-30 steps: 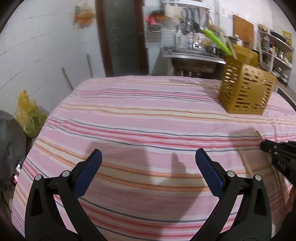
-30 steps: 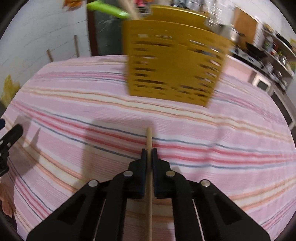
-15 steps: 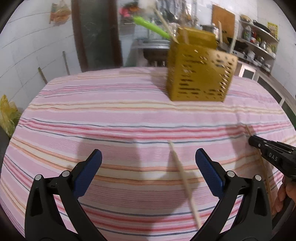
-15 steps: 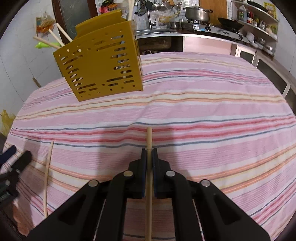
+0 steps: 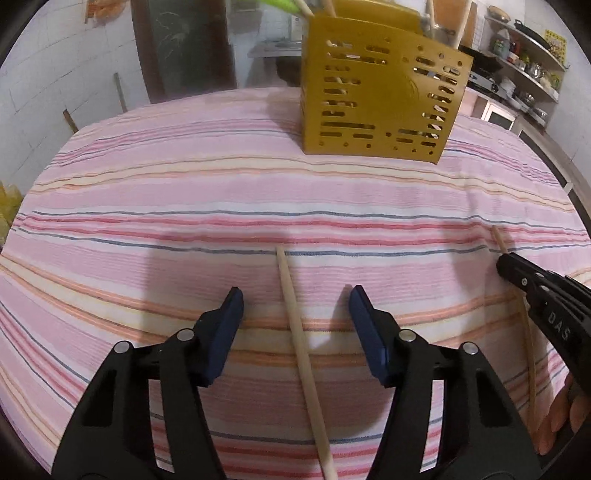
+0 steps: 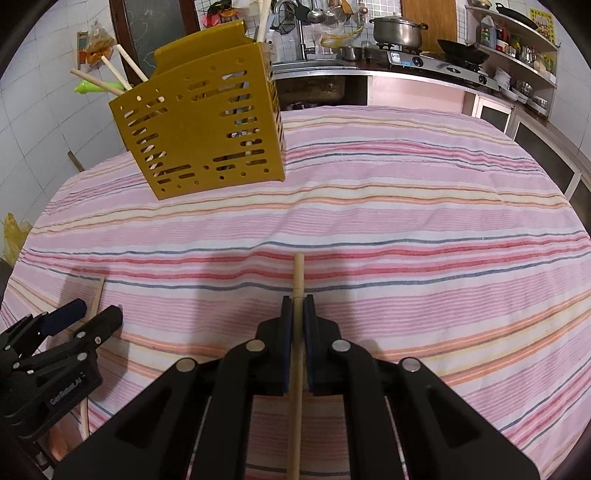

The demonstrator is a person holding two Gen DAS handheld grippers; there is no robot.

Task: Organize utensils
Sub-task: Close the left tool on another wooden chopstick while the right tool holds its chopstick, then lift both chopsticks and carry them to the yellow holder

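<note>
A wooden chopstick [image 5: 293, 321] lies on the striped cloth, pointing away from me. My left gripper [image 5: 297, 304] straddles it; its jaws are closing, and a gap shows on both sides between the blue pads [image 5: 231, 317] and the stick. My right gripper [image 6: 298, 301] is shut on a second chopstick [image 6: 298, 271], whose tip pokes out ahead of the fingers. In the left wrist view the right gripper [image 5: 508, 264] comes in from the right edge. In the right wrist view the left gripper [image 6: 88, 314] is at the lower left. The yellow slotted utensil holder [image 5: 380, 96] [image 6: 207, 129] stands behind with several utensils in it.
The pink striped tablecloth [image 5: 184, 192] covers the whole table. Behind it run a sink and a counter with a stove and pot [image 6: 397, 29], and shelves [image 5: 524, 48] line the right wall. A hand [image 5: 561, 417] shows at the lower right. A dark door [image 5: 184, 44] is at the back left.
My left gripper has swung right and forward until it straddles the loose chopstick, and its jaws have narrowed. The right gripper turned, then held still, shut on its chopstick throughout.
</note>
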